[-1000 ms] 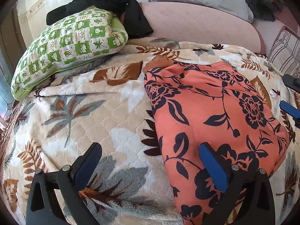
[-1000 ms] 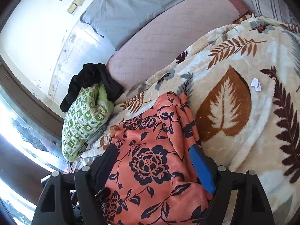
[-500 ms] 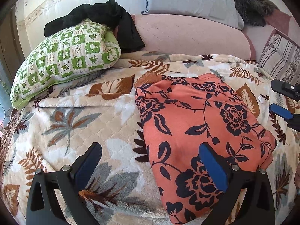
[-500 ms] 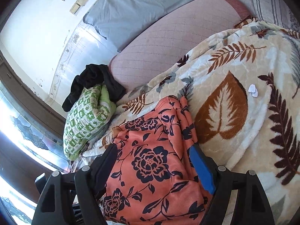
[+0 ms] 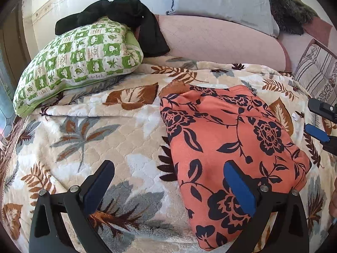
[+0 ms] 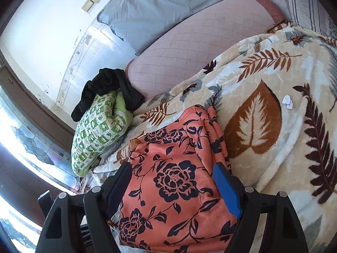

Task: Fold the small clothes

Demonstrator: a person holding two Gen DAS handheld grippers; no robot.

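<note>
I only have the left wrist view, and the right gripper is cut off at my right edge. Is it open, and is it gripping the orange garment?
Observer: The right gripper is open. Its fingers frame the garment and pinch nothing.
Operator: I can't see the garment's far side. Is the fold tidy there?
Observer: In the right wrist view, several layer edges lie stacked along that side, next to the blanket's big brown leaf.
</note>
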